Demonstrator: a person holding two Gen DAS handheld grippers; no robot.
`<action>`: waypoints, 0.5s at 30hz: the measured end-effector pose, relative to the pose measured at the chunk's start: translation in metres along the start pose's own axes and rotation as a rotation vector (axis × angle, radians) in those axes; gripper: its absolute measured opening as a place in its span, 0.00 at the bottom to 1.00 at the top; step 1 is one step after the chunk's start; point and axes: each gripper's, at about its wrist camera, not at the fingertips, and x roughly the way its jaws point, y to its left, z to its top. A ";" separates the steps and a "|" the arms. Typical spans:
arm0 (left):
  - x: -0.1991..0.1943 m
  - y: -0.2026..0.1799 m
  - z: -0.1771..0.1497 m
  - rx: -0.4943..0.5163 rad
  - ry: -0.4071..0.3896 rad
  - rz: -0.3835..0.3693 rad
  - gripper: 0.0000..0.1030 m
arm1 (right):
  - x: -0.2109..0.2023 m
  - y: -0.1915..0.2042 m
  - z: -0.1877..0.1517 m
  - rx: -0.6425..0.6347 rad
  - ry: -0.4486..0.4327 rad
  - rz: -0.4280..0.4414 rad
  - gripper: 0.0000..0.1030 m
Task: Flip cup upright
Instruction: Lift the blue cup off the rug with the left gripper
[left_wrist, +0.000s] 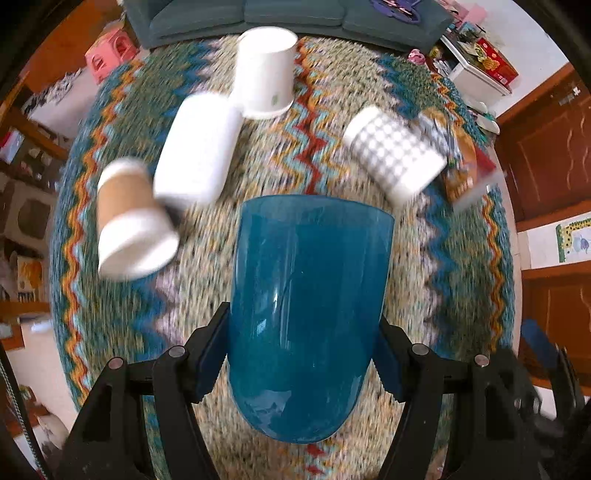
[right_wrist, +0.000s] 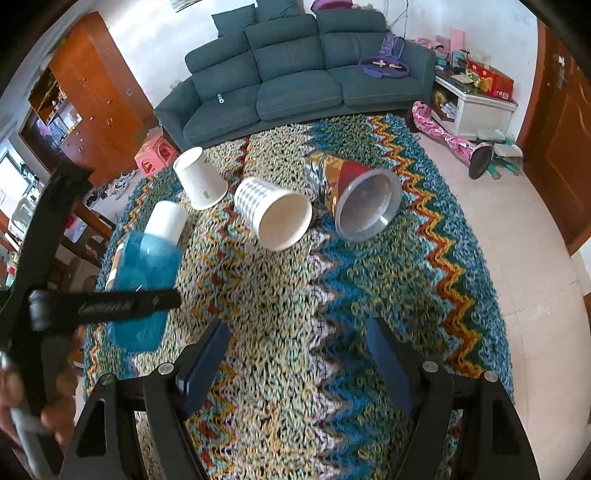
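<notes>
A translucent blue cup (left_wrist: 310, 295) fills the middle of the left wrist view, and my left gripper (left_wrist: 301, 354) is shut on its sides. In the right wrist view the same blue cup (right_wrist: 144, 273) hangs tilted above the zigzag cloth (right_wrist: 295, 295) at the left, with one of the left gripper's fingers (right_wrist: 122, 303) across it. Which end is its mouth I cannot tell. My right gripper (right_wrist: 297, 365) stands open over bare cloth with nothing between its fingers.
On the cloth, a white paper cup (right_wrist: 201, 181) stands upside down. A plain white cup (right_wrist: 166, 221), a grey checked cup (right_wrist: 273, 214), a red-orange cup (right_wrist: 365, 199) and a brown-sleeved cup (left_wrist: 129, 218) lie on their sides. A hand (right_wrist: 55, 413) is at lower left. A sofa (right_wrist: 295, 81) stands behind.
</notes>
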 end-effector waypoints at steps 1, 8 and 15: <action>-0.001 0.001 -0.012 -0.011 0.004 -0.007 0.70 | -0.001 0.001 -0.006 -0.003 0.008 0.002 0.76; -0.001 0.008 -0.074 -0.069 0.019 -0.039 0.70 | -0.007 0.009 -0.032 -0.024 0.036 0.013 0.76; 0.005 0.008 -0.104 -0.104 0.028 -0.056 0.70 | -0.013 0.021 -0.050 -0.054 0.049 0.027 0.76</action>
